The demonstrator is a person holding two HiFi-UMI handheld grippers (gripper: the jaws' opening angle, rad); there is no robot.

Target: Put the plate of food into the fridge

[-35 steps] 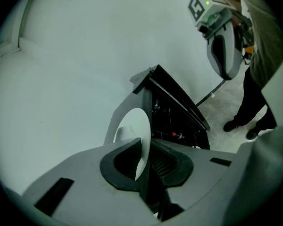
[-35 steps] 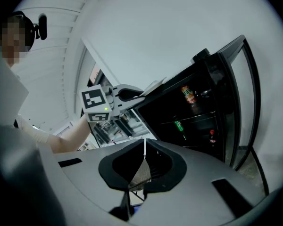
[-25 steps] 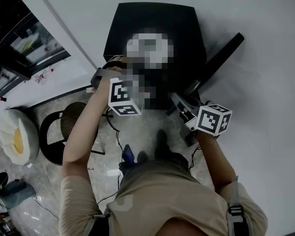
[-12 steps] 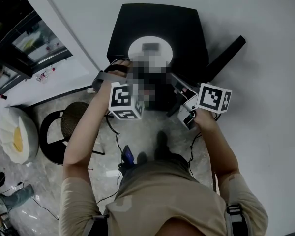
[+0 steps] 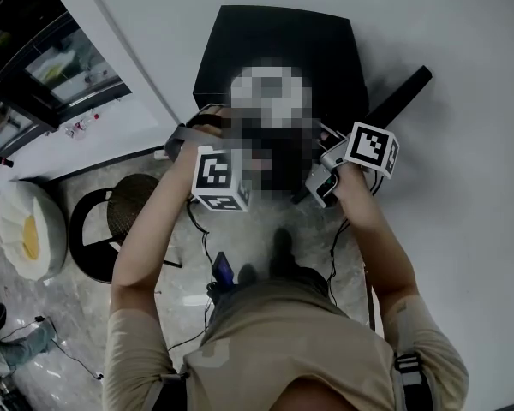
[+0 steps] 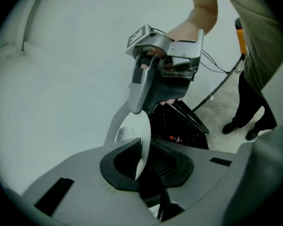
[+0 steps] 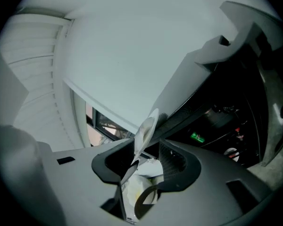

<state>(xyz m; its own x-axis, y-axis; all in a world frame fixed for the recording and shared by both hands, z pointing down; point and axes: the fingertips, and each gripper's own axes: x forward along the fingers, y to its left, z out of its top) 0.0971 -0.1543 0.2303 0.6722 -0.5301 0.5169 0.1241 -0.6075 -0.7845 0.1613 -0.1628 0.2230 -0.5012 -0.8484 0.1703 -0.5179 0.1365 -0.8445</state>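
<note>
Plate [image 6: 140,140]: round, no long axis, edge-on in both gripper views, with pale food [image 7: 140,185] on it. It sits at the near side of the black fridge [image 5: 274,32], door open. Left gripper [image 6: 142,166] is clamped on its left rim. Right gripper [image 7: 146,161] jaws have just been opening and stand apart, right rim between them.

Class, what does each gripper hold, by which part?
Left gripper clamps the plate by its rim; right gripper has just been opening, rim between its jaws.
</note>
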